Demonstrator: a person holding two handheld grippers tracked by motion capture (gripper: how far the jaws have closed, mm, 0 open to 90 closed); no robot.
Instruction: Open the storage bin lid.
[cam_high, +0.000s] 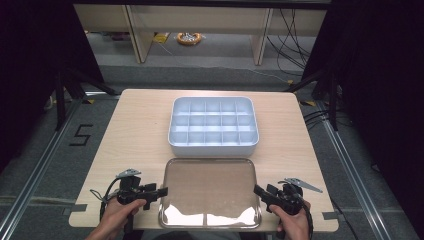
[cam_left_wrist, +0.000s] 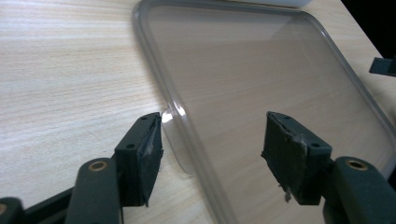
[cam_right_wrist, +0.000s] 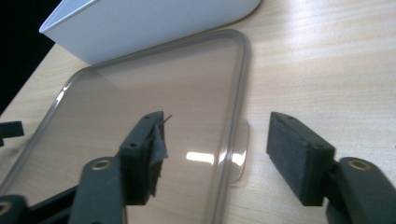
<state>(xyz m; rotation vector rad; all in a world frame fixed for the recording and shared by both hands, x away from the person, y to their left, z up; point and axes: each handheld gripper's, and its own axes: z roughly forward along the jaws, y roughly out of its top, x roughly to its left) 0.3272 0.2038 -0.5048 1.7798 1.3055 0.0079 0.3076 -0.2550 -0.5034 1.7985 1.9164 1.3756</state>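
A pale wooden table (cam_high: 135, 135) carries everything here. Toward its far middle sits a white divided box (cam_high: 214, 125), its inside split into rows of small square compartments. Just near of that box, almost touching its near wall, a clear lid (cam_high: 210, 192) lies flat on the wood, reaching to the near edge of the table; it is a transparent rounded rectangle with a raised rim, and light glares off its near part. The lid has a small clear tab on each short side. The left gripper (cam_high: 161, 192) is held in the person's left hand (cam_high: 120, 212) at the lid's left edge; in the left gripper view its jaws stand released and apart, straddling the rim, with the left tab (cam_left_wrist: 175, 135) just beside the outer pad and nothing pressed between the pads. The right gripper (cam_high: 258, 190), in the right hand (cam_high: 292, 220), mirrors it at the lid's right edge; in the right gripper view its jaws are likewise spread wide on either side of the rim and the right tab (cam_right_wrist: 238, 149), gripping nothing.
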